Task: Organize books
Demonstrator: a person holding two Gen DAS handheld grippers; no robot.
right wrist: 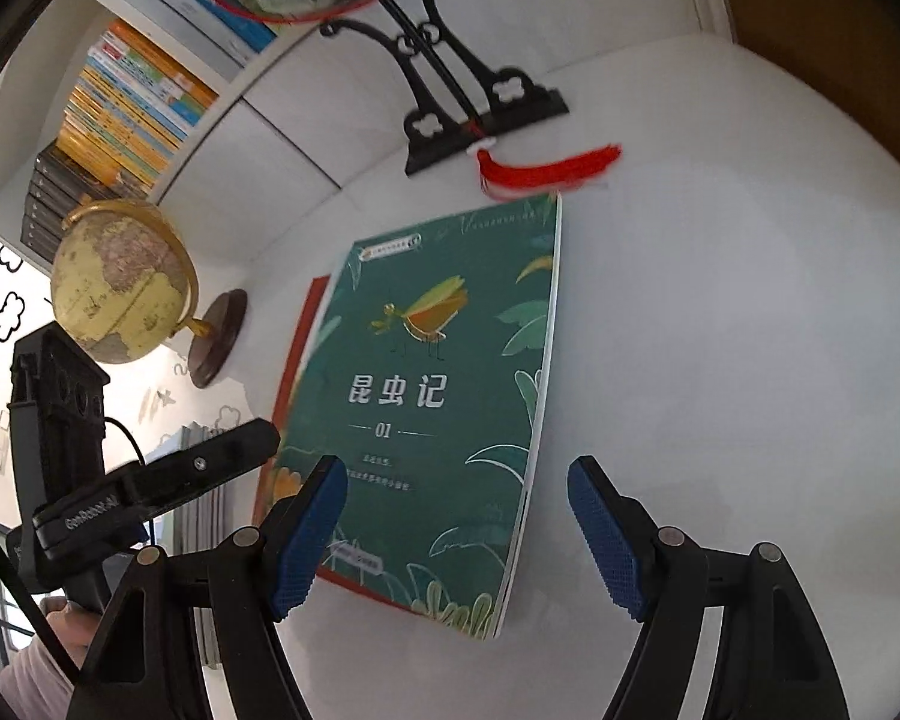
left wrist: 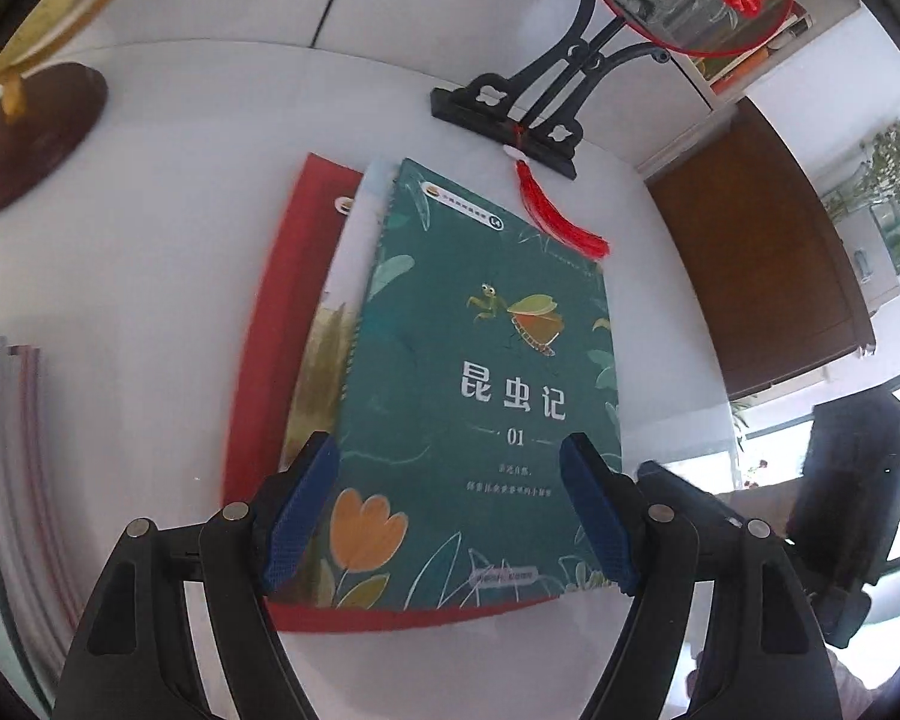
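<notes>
A: How will the green book handle?

B: I judge it thin, light and floppy. Its glossy cover probably slips, and lying flat on the white counter it offers no edge to pinch from above. I'd take the long free edge on its right side, which overhangs whatever lies beneath it in the right wrist view, or slide the near corner off first.

A: Where does it sit?

B: On top of a small pile in the middle of the counter, just in front of the black stand, with the red tassel lying against its far corner.

A: How many books in that pile?

B: I count three layers: the green one, an illustrated one peeking out on its left, and a red book at the bottom. There's also a stack of thin books at the far left, too blurred to count.

A: And the fingers?

B: Both pairs are spread and hold nothing. The left gripper hangs over the green cover's near end; the right gripper straddles its right edge. One globe stands apart.
</notes>
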